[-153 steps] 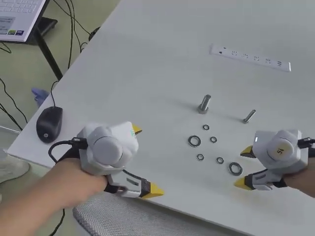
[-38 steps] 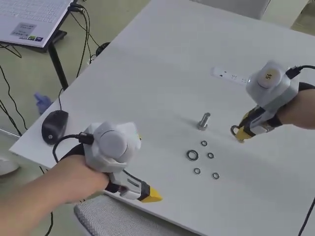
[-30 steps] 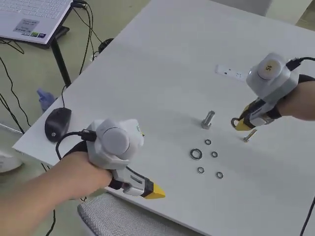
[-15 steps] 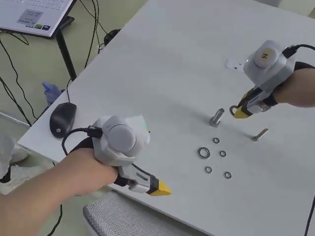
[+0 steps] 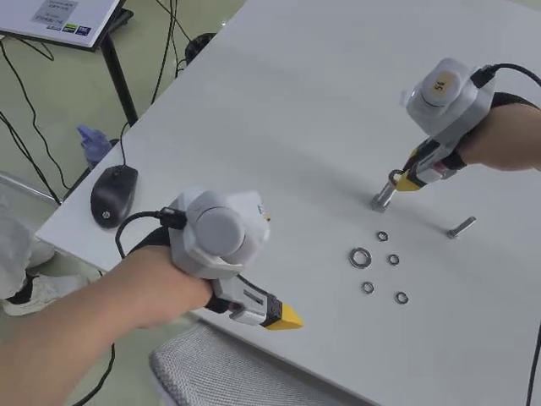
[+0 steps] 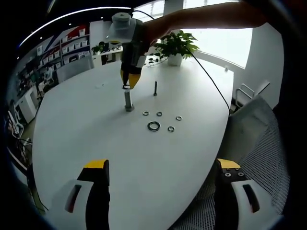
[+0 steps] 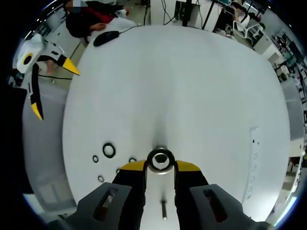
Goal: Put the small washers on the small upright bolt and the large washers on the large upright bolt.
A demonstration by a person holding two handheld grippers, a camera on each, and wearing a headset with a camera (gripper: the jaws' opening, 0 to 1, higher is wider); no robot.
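**Operator:** Where does the washer stand?

**Inspector:** Your right gripper (image 7: 160,166) has both jaws clamped on a large washer (image 7: 149,160), with the ring held flat between the yellow tips. It sits directly over the top end of the large upright bolt (image 5: 382,198). In the left gripper view the ring is right at the bolt's top, and I cannot tell whether the two touch. The bolt stands on the white table (image 5: 279,127), straight below your right tips.

**Operator:** And the other parts?

**Inspector:** The small upright bolt (image 5: 462,227) stands apart from the large one, to the right of your right tips and nearer to you. In the right gripper view it appears low between the jaws. A second large washer (image 5: 361,257) lies flat on the table, nearer to you than the right tips and a little to their left. Four small washers (image 5: 393,260) lie loose close by it. One is between it and the large bolt, one is just to its right, and two are further toward you. All five rest on the table top, apart from both bolts.

**Operator:** The left side?

**Inspector:** Your left gripper (image 6: 161,165) has its jaws spread wide apart. It hangs over the near edge of the table, well apart from the washers, which lie ahead of its tips. A black mouse (image 5: 112,193) rests on the table to its left.
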